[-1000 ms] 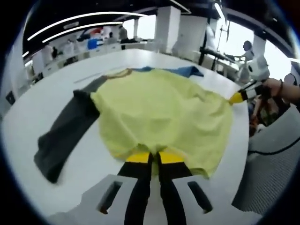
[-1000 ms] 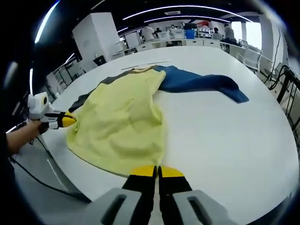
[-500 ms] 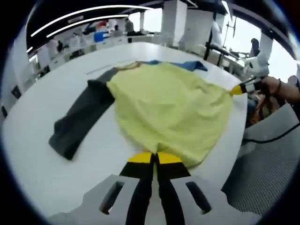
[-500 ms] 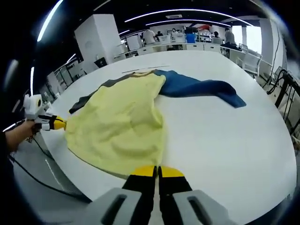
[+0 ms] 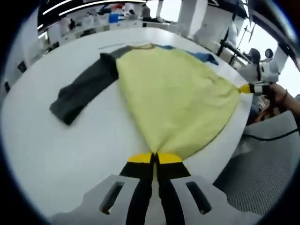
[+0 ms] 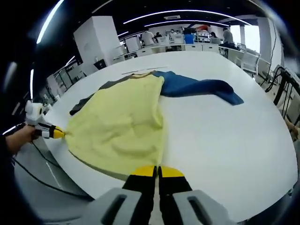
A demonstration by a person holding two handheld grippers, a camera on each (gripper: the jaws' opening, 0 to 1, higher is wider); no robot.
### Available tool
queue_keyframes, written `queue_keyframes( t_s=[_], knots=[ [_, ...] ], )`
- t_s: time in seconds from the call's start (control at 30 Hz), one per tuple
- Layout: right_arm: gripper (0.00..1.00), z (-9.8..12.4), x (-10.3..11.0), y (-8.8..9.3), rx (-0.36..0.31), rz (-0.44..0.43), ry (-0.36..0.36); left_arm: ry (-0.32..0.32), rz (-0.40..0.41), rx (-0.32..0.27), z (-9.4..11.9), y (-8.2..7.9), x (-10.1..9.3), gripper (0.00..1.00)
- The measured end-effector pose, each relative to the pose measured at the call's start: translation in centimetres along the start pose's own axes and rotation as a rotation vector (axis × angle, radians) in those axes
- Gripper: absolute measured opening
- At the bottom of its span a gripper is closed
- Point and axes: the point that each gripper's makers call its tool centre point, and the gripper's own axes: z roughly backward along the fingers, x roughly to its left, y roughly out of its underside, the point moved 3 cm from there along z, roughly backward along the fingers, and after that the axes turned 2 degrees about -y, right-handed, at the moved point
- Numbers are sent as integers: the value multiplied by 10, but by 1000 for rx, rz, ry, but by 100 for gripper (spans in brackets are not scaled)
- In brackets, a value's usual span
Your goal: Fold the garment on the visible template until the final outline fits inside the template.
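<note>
Left gripper view: my left gripper (image 5: 154, 158) is pinching the yellow garment (image 5: 178, 96) hem.
Right gripper view: my right gripper (image 6: 156, 171) is clamping its other corner on the white table (image 6: 225, 136).

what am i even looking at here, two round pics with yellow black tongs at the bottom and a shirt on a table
These come from two fisheye cameras, each riding on a hand-held two-jaw gripper and looking forward along its jaws. A person holds one gripper in each hand. On the large white table lies a yellow long-sleeved garment with one dark grey sleeve and one blue sleeve. The left gripper, in the left gripper view, has its yellow-tipped jaws shut on the garment's hem corner. The right gripper, in the right gripper view, is shut on the other hem corner. Each gripper also appears far off in the other's view.
</note>
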Motion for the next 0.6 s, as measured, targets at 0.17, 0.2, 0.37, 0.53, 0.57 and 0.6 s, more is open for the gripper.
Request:
queue_keyframes(
  t_s=[0.17,0.2,0.37,0.53,0.57,0.6],
  knots=[
    [0,-2,-4,6,7,-8,6,3,21,17,-1,5,0,0],
    [0,-2,-4,7,7,-10,6,5,31,23,-3,8,3,0],
    [0,-1,-3,9,12,-15,9,5,56,32,-3,12,-3,0],
    [0,0,1,12,18,-17,10,-6,91,27,-4,14,2,0],
    [0,-3,-4,11,20,-16,10,-6,94,25,-4,14,2,0],
    [0,-4,-4,11,20,-16,11,-6,93,24,-4,15,2,0]
  ],
)
